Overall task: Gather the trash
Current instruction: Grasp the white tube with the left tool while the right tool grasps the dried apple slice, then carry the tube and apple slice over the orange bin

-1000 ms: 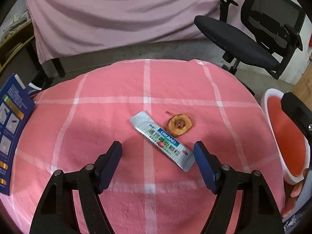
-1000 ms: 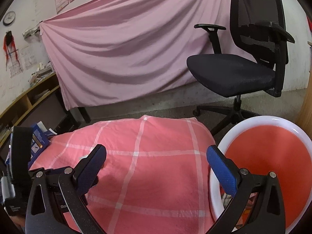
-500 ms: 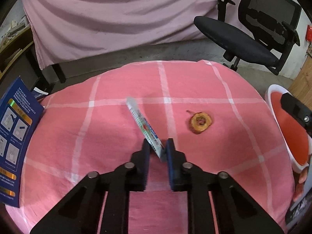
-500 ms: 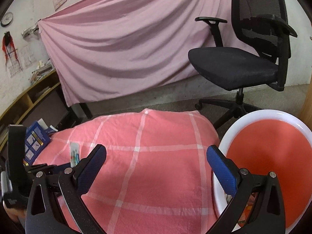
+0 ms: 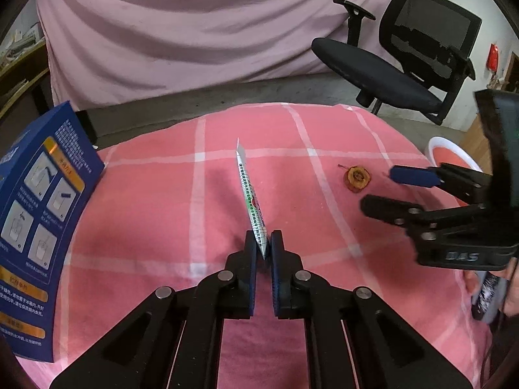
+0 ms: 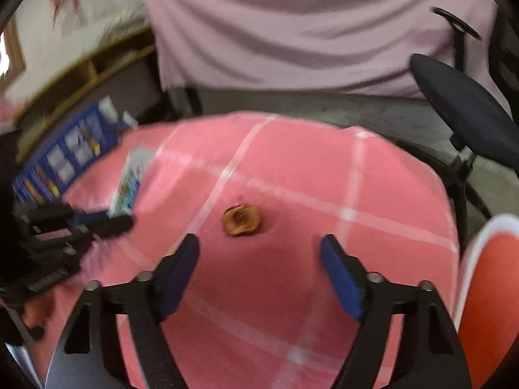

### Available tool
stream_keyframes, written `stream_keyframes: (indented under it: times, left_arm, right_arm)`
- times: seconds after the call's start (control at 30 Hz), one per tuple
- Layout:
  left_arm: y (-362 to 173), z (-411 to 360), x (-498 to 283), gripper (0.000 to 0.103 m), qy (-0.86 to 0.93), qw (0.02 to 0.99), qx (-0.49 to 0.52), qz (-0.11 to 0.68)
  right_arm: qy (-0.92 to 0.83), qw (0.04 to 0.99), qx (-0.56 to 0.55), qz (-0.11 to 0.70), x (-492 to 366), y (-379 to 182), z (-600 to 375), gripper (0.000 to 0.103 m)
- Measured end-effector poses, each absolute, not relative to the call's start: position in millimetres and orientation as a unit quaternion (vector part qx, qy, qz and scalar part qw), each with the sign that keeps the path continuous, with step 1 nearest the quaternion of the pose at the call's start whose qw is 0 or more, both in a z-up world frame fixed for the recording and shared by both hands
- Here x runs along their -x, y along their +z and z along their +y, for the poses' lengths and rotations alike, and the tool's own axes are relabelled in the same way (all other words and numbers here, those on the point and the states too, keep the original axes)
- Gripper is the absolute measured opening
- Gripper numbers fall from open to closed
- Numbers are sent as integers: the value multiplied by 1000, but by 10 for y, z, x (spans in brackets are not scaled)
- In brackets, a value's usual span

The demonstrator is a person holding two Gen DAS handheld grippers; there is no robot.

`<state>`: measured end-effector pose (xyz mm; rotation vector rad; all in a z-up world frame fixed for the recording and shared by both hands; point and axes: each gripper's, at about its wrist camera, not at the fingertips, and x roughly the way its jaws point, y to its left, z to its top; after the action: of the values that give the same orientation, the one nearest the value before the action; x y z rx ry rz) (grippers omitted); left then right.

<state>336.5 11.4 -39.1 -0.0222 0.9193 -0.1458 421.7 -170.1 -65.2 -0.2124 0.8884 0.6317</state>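
Note:
My left gripper is shut on one end of a silver sachet wrapper and holds it edge-up above the pink checked tablecloth; the sachet also shows in the right wrist view. A dried brown fruit slice lies on the cloth to the right; it also shows in the right wrist view. My right gripper is open and empty, its fingers just short of the slice on either side. It shows in the left wrist view beside the slice.
A blue printed box stands at the table's left edge. A white-rimmed red bin sits off the table's right side. A black office chair stands behind on the right. A pink sheet hangs at the back.
My left gripper closed on the sachet and lifted it off the cloth. My right gripper swung left from the bin to just short of the fruit slice.

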Motion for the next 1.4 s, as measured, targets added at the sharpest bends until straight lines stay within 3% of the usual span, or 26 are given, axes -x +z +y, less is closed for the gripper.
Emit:
stream_keyframes:
  times: [0.17, 0.23, 0.3, 0.6, 1.0, 1.4]
  left_arm:
    - [-369, 148, -3345, 5, -75, 894, 18, 442]
    - [-355, 142, -3352, 5, -73, 894, 14, 441]
    - [-341, 121, -3337, 4, -71, 895, 7, 440]
    - [-316, 88, -3186, 2, -52, 907, 22, 417]
    - [85, -142, -2850, 2, -32, 955, 77, 285]
    - [543, -686, -2609, 2, -60, 984, 14, 166]
  right_arm:
    - [298, 847, 99, 429, -4312, -666, -1670, 55]
    - [299, 847, 98, 429, -4320, -661, -1687, 37]
    - [309, 845, 95, 426, -4305, -649, -1698, 26]
    - [324, 860, 96, 384, -4118, -520, -1684, 26]
    - [314, 931, 28, 187, -3479, -32, -2208, 26]
    - [245, 968, -11, 50, -3172, 317, -2700, 26]
